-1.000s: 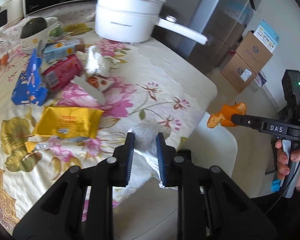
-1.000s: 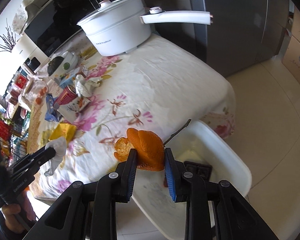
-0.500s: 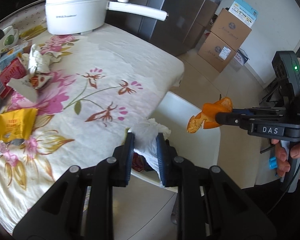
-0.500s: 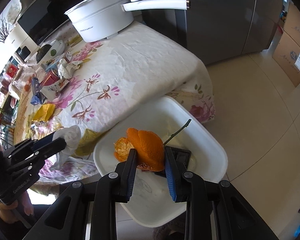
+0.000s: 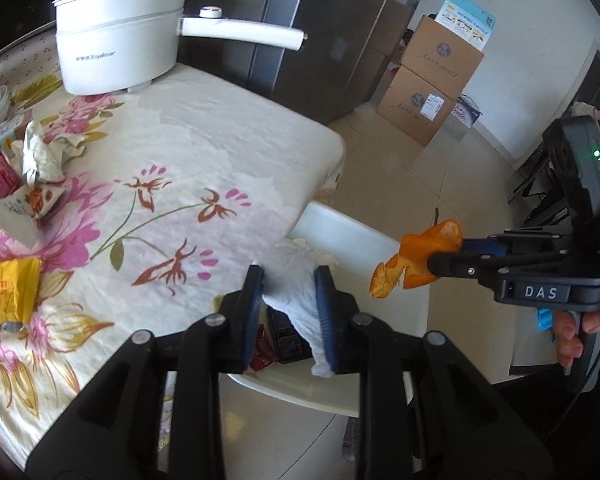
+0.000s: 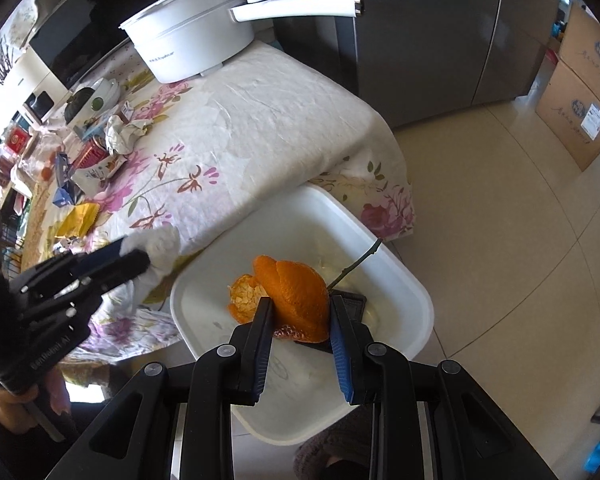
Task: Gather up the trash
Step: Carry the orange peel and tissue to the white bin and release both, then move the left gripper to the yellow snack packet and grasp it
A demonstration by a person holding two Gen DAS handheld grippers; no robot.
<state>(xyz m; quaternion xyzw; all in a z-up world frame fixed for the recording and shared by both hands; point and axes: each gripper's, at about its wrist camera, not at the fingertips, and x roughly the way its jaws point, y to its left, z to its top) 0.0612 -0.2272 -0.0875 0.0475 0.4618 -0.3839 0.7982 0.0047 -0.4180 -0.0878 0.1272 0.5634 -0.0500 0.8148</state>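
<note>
Right gripper (image 6: 298, 322): fingers clamped on an orange peel (image 6: 296, 292), held above the white bin (image 6: 404, 280). Peel judged light, limp, liable to tear; the hold across its thick domed part suits it. Left gripper (image 5: 288, 304): fingers clamped on a crumpled tissue (image 5: 296, 280), soft and weightless, at the bin's near edge. Beyond, wrappers (image 5: 8, 292) lie on the floral surface (image 5: 220, 152).

A floral-clothed table (image 5: 204, 152) stands on beige tile floor (image 6: 500, 220) near a dark fridge (image 6: 420, 32) and 2 cardboard boxes (image 5: 432, 80).
</note>
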